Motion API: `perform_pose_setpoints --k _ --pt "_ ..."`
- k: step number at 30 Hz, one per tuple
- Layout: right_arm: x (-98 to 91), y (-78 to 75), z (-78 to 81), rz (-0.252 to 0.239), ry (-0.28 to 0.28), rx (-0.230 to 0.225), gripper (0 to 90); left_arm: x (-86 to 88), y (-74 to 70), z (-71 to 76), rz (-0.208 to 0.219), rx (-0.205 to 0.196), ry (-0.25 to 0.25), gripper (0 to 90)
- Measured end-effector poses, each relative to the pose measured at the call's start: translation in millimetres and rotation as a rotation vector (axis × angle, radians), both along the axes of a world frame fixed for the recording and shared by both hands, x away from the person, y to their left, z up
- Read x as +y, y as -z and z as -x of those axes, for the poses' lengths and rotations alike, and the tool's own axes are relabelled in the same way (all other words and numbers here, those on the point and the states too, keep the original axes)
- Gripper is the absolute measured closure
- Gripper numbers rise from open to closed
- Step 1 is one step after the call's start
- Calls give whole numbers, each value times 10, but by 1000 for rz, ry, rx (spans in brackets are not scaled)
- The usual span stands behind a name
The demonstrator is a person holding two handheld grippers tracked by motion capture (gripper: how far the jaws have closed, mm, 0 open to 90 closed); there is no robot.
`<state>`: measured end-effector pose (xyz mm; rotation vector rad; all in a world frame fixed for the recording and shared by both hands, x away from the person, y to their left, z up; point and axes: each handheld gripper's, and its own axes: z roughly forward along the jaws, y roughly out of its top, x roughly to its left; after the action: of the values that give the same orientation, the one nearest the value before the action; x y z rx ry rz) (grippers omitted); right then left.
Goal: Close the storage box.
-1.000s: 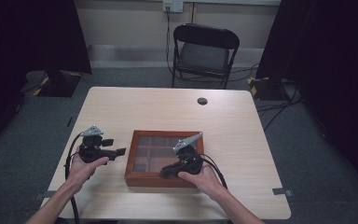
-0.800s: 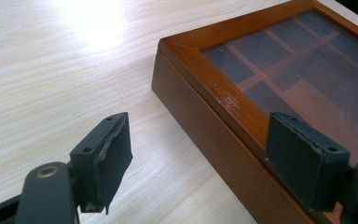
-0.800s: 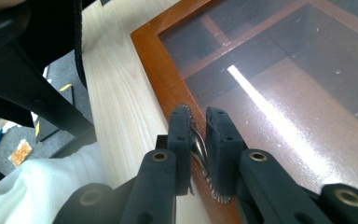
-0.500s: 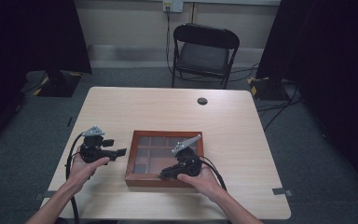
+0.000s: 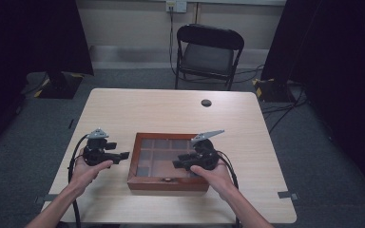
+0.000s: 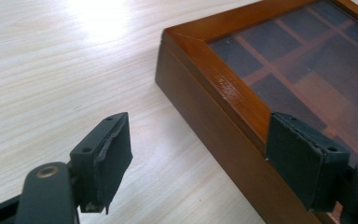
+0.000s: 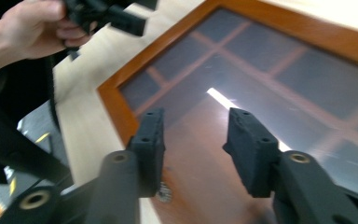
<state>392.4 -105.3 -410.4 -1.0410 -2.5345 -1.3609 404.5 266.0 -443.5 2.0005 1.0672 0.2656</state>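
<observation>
On the near half of my light wooden table (image 5: 161,109) sits a shallow reddish-brown wooden box (image 5: 145,181), closed under a glass lid (image 6: 307,60). Through the dark pane I can see wooden dividers splitting the inside into small compartments; what they hold I cannot tell. A small metal clasp (image 7: 162,192) shows on the front edge nearest me. My right gripper (image 5: 179,161) hovers over the right part of the lid, jaws apart with nothing between them, pointing across the glass. My left gripper (image 5: 122,155) hangs just beside the box's left wall, jaws spread wide and empty, one pad (image 6: 103,158) over bare table, the other against the frame's edge. Farther back, a small dark disc (image 5: 206,102) lies on the table.
</observation>
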Motion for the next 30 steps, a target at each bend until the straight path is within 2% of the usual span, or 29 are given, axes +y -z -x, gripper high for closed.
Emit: perform_pose_setpoints --k 6,8,11,14,17,23,25,27,30 --pt "-335 -26 -13 -9 132 -13 464 16 -3 8 -17 8 -9 223" --pt "-473 -17 -3 -2 170 -20 432 55 8 10 -40 12 -8 223" --pt "-675 1 12 22 222 -25 402 148 18 24 -45 13 -40 224" --pt "-881 7 16 23 286 -28 371 231 9 34 -47 13 -59 224" --pt "-1067 19 26 31 354 -39 324 304 28 39 -55 25 -80 224" --pt "-1377 113 2 59 479 -49 222 460 130 1 -79 75 -128 225" --pt "-1458 156 -34 63 505 -41 185 517 161 -27 -74 72 -164 224" --pt "-1522 193 -86 72 505 -37 184 555 180 -60 -88 77 -176 216" --pt "-1584 267 -167 116 531 -35 148 598 243 -106 -100 90 -194 200"
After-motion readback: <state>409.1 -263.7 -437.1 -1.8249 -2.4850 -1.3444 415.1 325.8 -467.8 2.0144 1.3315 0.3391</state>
